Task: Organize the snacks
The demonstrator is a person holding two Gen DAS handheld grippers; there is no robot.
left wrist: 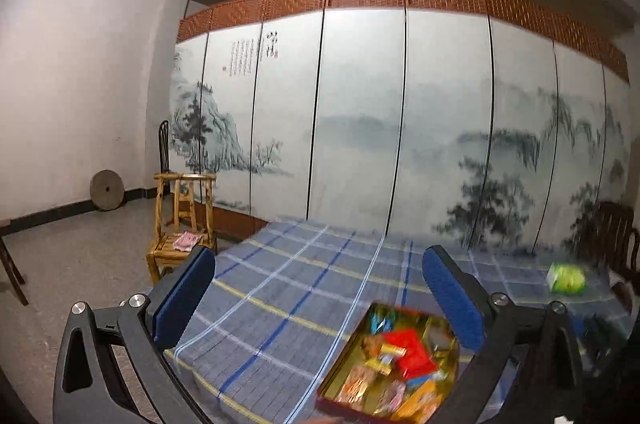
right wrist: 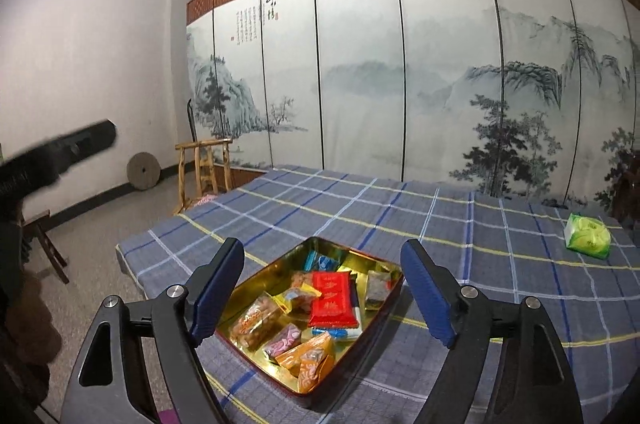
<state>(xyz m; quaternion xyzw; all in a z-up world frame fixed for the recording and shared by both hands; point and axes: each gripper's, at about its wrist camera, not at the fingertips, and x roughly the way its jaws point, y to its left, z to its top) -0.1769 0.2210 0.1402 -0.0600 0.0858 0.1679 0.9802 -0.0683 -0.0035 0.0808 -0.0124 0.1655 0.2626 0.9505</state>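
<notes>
A gold tin tray with a dark red rim sits on the blue plaid table, holding several wrapped snacks, among them a red packet and orange packets. My right gripper is open and empty, raised over the tray. My left gripper is open and empty, held above the table; the tray shows blurred at its lower right. The left gripper also shows blurred at the left edge of the right wrist view.
A green snack pack lies at the table's far right, also in the left wrist view. A wooden chair stands left of the table. A painted folding screen runs behind. A round stone leans on the wall.
</notes>
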